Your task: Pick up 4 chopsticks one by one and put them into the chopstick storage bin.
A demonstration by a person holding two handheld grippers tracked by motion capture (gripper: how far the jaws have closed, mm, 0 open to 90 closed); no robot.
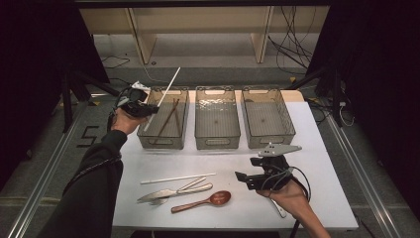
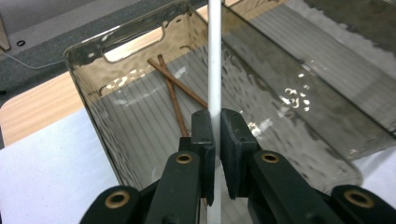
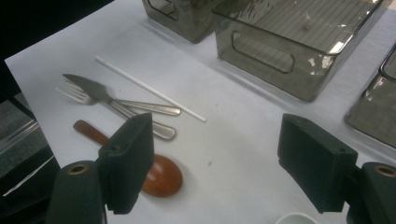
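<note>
A white chopstick (image 2: pixel 215 60) is clamped between the closed jaws of the left gripper (image 2: pixel 217 140) above the leftmost grey bin (image 2: pixel 116 121), while the right gripper (image 3: pixel 215 163) is held wide open and empty over the table (image 3: pixel 233 140).

White chopstick (image 1: pixel 166 92) tilted over left bin (image 1: pixel 148 143)

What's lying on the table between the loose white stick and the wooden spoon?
A knife and a fork, crossing each other, lie between the white stick and the wooden spoon; this shows in the high view and the right gripper view.
</note>
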